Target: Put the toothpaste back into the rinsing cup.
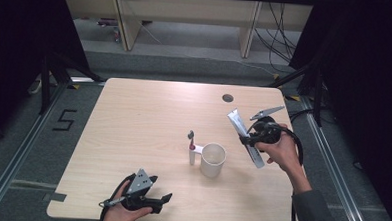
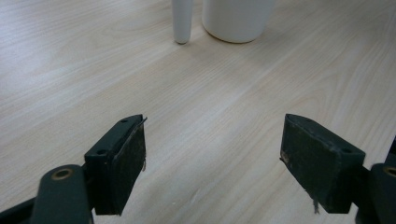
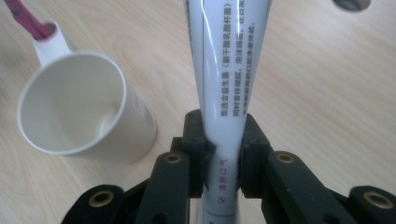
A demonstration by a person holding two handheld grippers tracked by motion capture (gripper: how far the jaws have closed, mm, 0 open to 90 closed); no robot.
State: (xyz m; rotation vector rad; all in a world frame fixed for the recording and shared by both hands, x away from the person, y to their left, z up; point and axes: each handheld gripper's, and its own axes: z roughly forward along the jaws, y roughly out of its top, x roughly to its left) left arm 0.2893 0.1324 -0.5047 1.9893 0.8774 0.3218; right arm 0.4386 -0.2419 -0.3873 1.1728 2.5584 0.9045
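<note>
right gripper (image 1: 247, 139), right of frame, clamped on white tube (image 1: 245, 136) lifted off the table; cup (image 1: 213, 160) at centre empty, tube not yet placed; left gripper (image 1: 161, 200), lower left, wide open, empty.

Right gripper (image 1: 247, 139) clamps the white tube (image 1: 245, 137) tilted above the table (image 1: 149, 113), right of the white cup (image 1: 213, 160), while the left gripper (image 1: 161, 199) sits open near the front edge.

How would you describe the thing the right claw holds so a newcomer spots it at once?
Start at the wooden table and find the white cup near its middle. Just right of the cup, the right claw is clamped on a white toothpaste tube held tilted above the tabletop. It is the long flat tube with printed text, unlike the upright toothbrush left of the cup.
</note>
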